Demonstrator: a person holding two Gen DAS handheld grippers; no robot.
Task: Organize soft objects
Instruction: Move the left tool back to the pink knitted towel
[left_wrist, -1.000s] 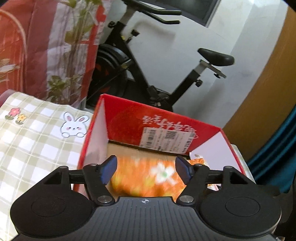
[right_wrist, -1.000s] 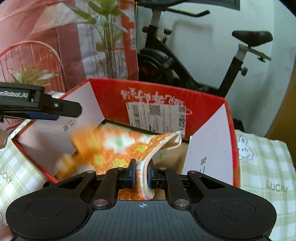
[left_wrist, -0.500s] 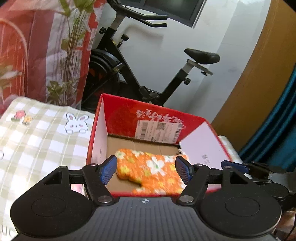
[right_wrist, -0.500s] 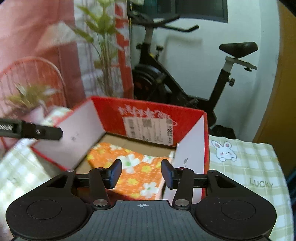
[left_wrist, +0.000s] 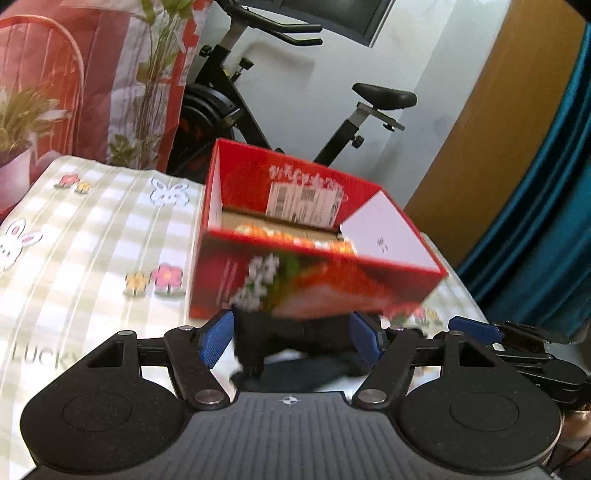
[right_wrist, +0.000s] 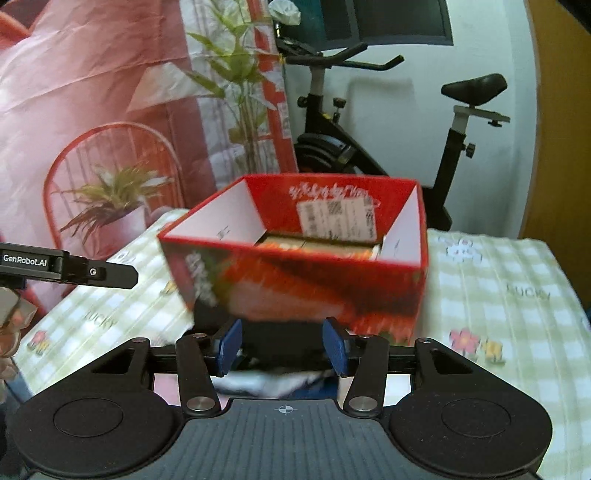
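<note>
A red cardboard box (left_wrist: 314, 291) (right_wrist: 295, 288) stands open on the checked cloth. Inside it lies an orange floral cloth (left_wrist: 295, 236), of which only a strip shows over the front wall (right_wrist: 365, 253). A dark garment (left_wrist: 295, 343) (right_wrist: 280, 339) lies in front of the box, with a white and blue fabric (right_wrist: 273, 384) nearer to me. My left gripper (left_wrist: 291, 339) is open above the dark garment, and its pads do not press on it. My right gripper (right_wrist: 282, 349) is open over the same pile, holding nothing.
A green-checked cloth with rabbits and flowers (left_wrist: 92, 240) (right_wrist: 498, 314) covers the surface. An exercise bike (left_wrist: 258, 110) (right_wrist: 369, 147) stands behind the box. A red printed hanging (right_wrist: 92, 110) is at the back left, a teal curtain (left_wrist: 554, 184) on the right.
My right gripper let go of the orange cloth, which now lies in the box. Both grippers drew back from the box, so its front wall and the dark garment came into view.
</note>
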